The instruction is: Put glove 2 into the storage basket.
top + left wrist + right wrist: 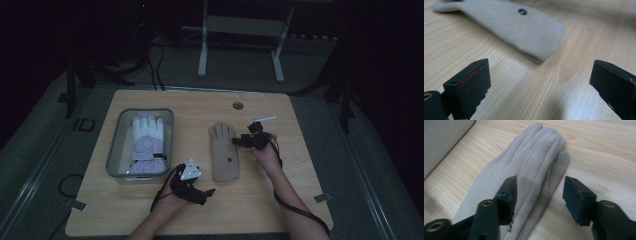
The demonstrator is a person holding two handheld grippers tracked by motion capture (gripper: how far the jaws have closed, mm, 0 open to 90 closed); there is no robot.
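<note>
A clear tray (113,150) at the left of the table (280,200) held a white glove (147,135). Near its right corner, the left gripper (210,191) was released, jaws wide, pointing at the cuff of the tan glove (224,152), which lay flat at the table's centre. At its right edge, the right gripper (235,141) hovered with parted jaws over the glove's fingers (541,152).
</note>
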